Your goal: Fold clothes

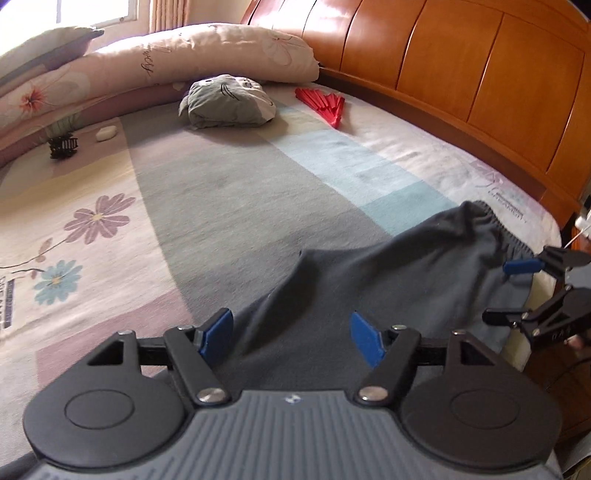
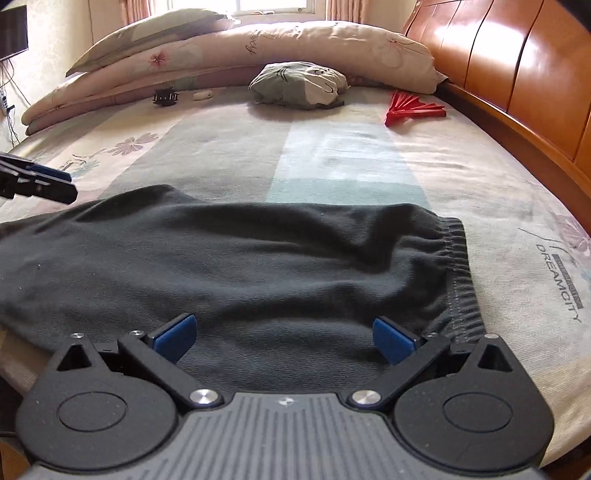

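lying flat on the bed sheet [image 2: 332, 166], the dark grey garment [image 2: 240, 258] spreads across the near side, its ribbed elastic waistband [image 2: 458, 273] at the right end in the right wrist view. fabric rumpled, a few soft ridges running across it.

right gripper [image 2: 284, 338] hovers over the near edge of the garment, jaws spread wide, blue pads apart with cloth showing beneath and between them; nothing pinched. waistband just right of its right pad.

left gripper [image 1: 291, 334] also stands wide, blue pads apart, nothing clamped. the garment's narrower end runs between and under its fingers, a peaked corner of cloth [image 1: 306, 254] just ahead. whether either gripper's pads touch the fabric cannot be told. seen from the left wrist view, the right gripper sits at the far right by the waistband, at the bed's edge.

surface: sheet with grey, pale blue and cream panels, printed flowers [image 1: 98, 218], lettering "dreamcity" [image 2: 559, 280] near the waistband.

further off, well apart from the garment: a folded grey bundle with a cartoon face [image 2: 299, 86], a red folding fan [image 2: 412, 109], a black hair claw [image 2: 165, 98], a small white object [image 2: 202, 95]. stacked floral quilts and pillows [image 2: 258, 44] at the far end under a bright window [image 2: 273, 4]. wooden headboard [image 2: 517, 62] along the right side.
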